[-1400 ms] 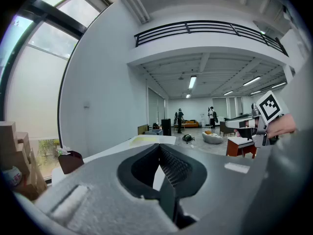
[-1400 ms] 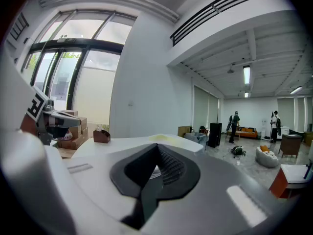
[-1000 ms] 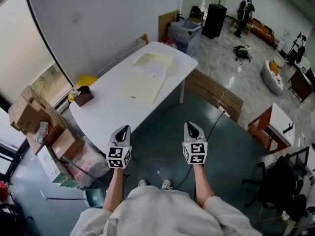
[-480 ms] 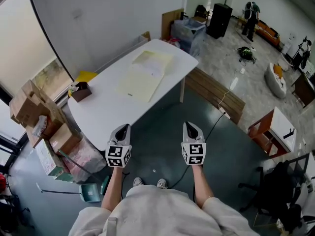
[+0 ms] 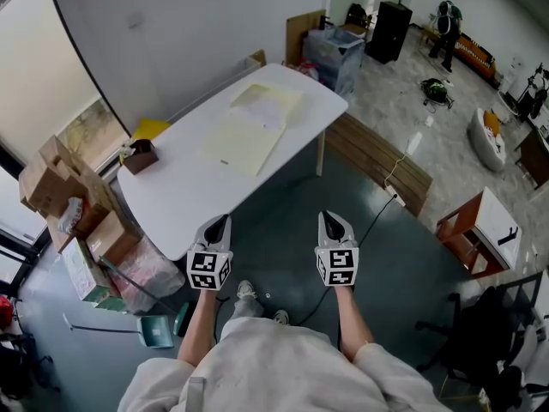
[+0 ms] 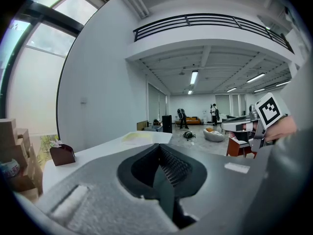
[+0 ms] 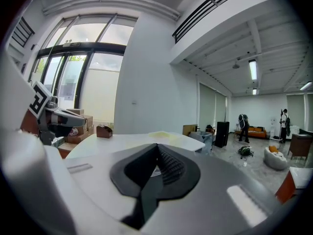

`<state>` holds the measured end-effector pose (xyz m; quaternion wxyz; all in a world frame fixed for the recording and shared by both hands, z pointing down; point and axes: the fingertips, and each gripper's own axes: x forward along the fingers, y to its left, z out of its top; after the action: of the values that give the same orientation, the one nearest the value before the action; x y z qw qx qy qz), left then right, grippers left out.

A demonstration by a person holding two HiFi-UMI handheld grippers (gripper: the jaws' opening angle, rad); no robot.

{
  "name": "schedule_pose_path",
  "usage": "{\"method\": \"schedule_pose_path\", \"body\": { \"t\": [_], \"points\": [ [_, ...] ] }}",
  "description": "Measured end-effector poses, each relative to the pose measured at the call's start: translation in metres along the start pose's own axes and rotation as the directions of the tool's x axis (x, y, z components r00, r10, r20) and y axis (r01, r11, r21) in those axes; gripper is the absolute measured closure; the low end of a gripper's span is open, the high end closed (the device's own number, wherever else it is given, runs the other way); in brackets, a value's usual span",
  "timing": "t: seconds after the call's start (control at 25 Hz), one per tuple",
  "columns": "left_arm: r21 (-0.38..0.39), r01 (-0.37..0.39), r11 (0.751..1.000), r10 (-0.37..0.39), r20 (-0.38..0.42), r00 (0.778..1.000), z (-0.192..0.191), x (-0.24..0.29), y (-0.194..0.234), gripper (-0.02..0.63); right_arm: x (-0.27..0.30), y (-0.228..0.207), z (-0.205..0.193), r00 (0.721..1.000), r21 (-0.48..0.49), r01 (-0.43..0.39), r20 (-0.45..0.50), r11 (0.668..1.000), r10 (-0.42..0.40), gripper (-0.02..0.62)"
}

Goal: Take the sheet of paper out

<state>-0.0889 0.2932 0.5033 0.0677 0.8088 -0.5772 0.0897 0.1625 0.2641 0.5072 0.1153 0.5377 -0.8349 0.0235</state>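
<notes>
A person stands just short of a white desk (image 5: 184, 200), left tool (image 5: 220, 221) and right tool (image 5: 329, 218) held side by side, each with its jaws pressed together and nothing between them. The sheet of paper (image 5: 273, 112) lies at the desk's far end, toward 1 o'clock from the tools and well apart from them, on a pale yellow folder (image 5: 240, 144). A brown box (image 5: 140, 156) sits near the desk's 9 o'clock edge.

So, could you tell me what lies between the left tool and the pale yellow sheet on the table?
Only bare white tabletop, seen in the head view, separates the left tool from the pale yellow sheet; the brown box sits aside.
</notes>
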Motion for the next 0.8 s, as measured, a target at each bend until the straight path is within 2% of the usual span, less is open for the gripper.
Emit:
{"method": "schedule_pose_path", "body": {
  "t": [0.36, 0.8],
  "points": [
    [0.003, 0.017, 1.000, -0.017, -0.008, 1.000, 0.004, 0.045, 0.017, 0.603, 0.037, -0.016, -0.005, 1.000, -0.007, 0.009, -0.027, 1.000, -0.009, 0.595],
    [-0.007, 0.091, 0.996, -0.091, 0.014, 0.996, 0.027, 0.157, 0.072, 0.603, 0.131, -0.055, 0.016, 0.994, -0.025, 0.092, -0.055, 0.995, -0.094, 0.595]
  ]
}}
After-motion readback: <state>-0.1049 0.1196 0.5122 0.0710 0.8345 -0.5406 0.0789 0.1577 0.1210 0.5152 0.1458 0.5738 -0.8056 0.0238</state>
